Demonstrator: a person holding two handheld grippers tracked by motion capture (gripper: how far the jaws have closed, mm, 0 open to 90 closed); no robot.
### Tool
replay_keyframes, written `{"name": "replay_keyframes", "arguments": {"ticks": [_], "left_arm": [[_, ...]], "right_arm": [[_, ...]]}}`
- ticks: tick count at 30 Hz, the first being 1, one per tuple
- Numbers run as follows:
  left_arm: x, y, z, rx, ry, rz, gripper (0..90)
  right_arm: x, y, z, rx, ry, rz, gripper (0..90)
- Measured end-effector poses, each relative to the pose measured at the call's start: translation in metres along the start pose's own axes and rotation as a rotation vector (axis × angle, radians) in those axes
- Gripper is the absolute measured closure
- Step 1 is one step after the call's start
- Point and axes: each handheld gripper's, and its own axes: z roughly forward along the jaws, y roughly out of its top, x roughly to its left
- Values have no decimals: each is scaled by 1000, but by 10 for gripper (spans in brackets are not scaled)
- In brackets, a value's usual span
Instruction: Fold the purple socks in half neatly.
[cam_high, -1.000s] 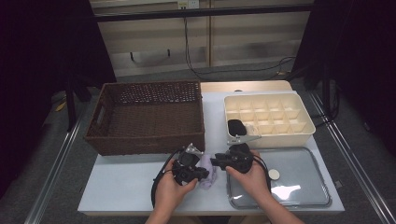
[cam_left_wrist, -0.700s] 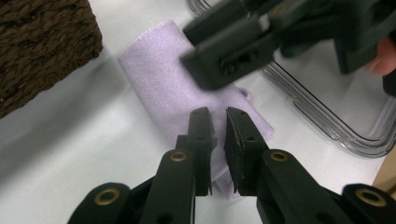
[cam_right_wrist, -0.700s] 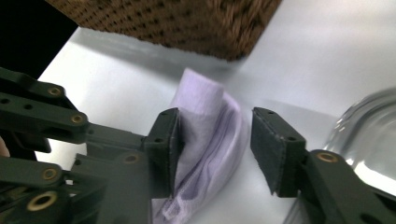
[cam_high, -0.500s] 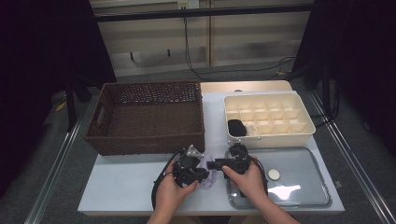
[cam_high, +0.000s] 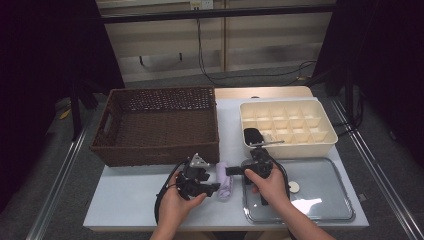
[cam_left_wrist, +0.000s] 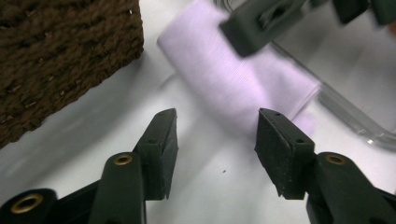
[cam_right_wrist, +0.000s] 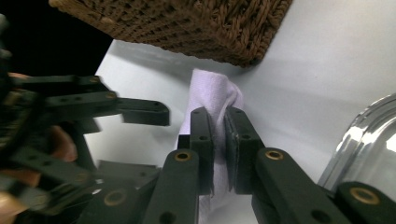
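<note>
A lilac rolled cloth (cam_high: 224, 181) lies on the white table between the two hand-held grippers. My left gripper (cam_high: 215, 187) points at it from the left. Its jaws have just been opening and now stand apart (cam_left_wrist: 217, 135), with bare table between them and the cloth (cam_left_wrist: 243, 84) just beyond the tips. My right gripper (cam_high: 231, 171) comes in from the right. Its jaws have just been closing and now pinch a fold of the cloth (cam_right_wrist: 210, 88) between the pads (cam_right_wrist: 218, 114). The left gripper's jaw (cam_right_wrist: 140, 112) shows beside it.
A brown wicker basket (cam_high: 160, 125) stands close behind the cloth, and its corner (cam_left_wrist: 60, 56) is near the left jaws. A cream compartment tray (cam_high: 330, 142) with a black item (cam_high: 252, 135) sits at the back right. A clear lid (cam_high: 320, 200) lies under the right hand.
The left gripper's jaws have opened and let go of the cloth. The right gripper's jaws have closed on it. Both hands stayed about where they were.
</note>
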Motion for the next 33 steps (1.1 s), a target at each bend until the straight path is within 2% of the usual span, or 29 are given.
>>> {"name": "replay_keyframes", "arguments": {"ticks": [3, 6, 9, 16, 19, 21, 22, 23, 24, 25, 28, 33], "left_arm": [[1, -2, 0, -3, 0, 4, 463], [3, -4, 2, -20, 20, 23, 409], [7, -6, 6, -28, 44, 49, 345], [10, -8, 8, -25, 51, 43, 335], [11, -8, 7, -32, 61, 50, 331], [12, -9, 7, -34, 69, 57, 325], [12, -9, 7, -34, 69, 57, 323], [13, -9, 7, -37, 66, 60, 323], [13, -9, 7, -37, 66, 60, 322], [13, -9, 7, -33, 67, 57, 320], [13, -8, 9, -32, 61, 59, 320], [12, -7, 8, -39, 54, 61, 320]], "right_arm": [[2, 6, -9, -8, 3, -18, 831], [8, 16, -29, -42, 0, -38, 831], [10, 31, -52, -63, -28, -59, 830], [5, 64, -102, -109, -91, -80, 830], [-5, 78, -126, -138, -152, -85, 829], [-15, 86, -141, -151, -180, -70, 829], [-15, 86, -141, -151, -180, -70, 829], [-27, 93, -154, -155, -221, -70, 829], [-27, 93, -154, -155, -221, -70, 829], [-36, 99, -163, -147, -261, -75, 828], [-48, 106, -169, -136, -316, -79, 828], [-69, 108, -167, -92, -384, -75, 827]]}}
